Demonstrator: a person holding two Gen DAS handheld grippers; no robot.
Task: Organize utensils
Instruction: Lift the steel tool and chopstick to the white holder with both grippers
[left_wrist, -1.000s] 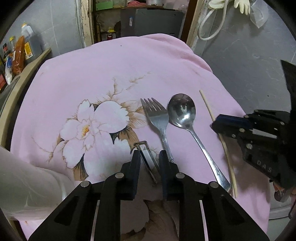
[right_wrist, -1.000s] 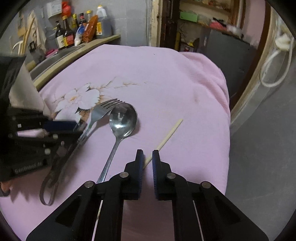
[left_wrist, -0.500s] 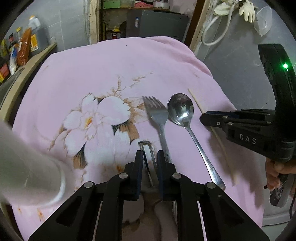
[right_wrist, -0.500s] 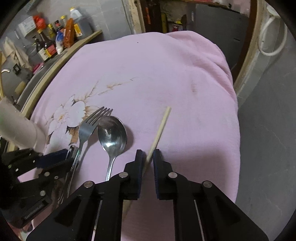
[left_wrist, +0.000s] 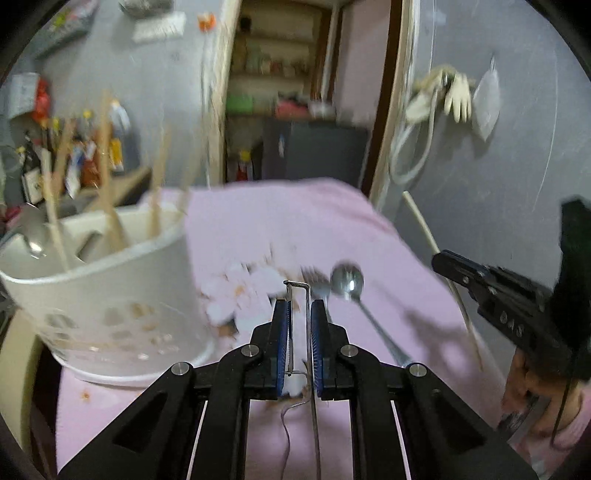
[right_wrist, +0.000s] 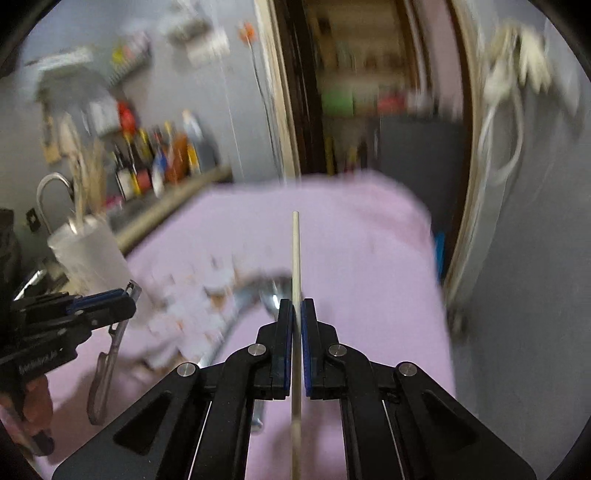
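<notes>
Chopstick (right_wrist: 295, 258) pinched in right claw (right_wrist: 296, 314); left claw (left_wrist: 298, 314) clamps metal peeler (left_wrist: 297, 317).

One fork (left_wrist: 318, 291), one spoon (left_wrist: 347, 282), one peeler (left_wrist: 298, 325), one loose chopstick (right_wrist: 295, 258), and one white holder (left_wrist: 107, 295) containing several chopsticks, too blurred to count. Two grippers: left (left_wrist: 298, 334), right (right_wrist: 296, 345).

Left tongs (left_wrist: 299, 317) clamped, raised; right tongs (right_wrist: 297, 317) clamped, raised, level.

The right tool (left_wrist: 517, 317) bears embossed letters "DAS"; the bottle labels (right_wrist: 155, 166) are too blurred to read.
</notes>
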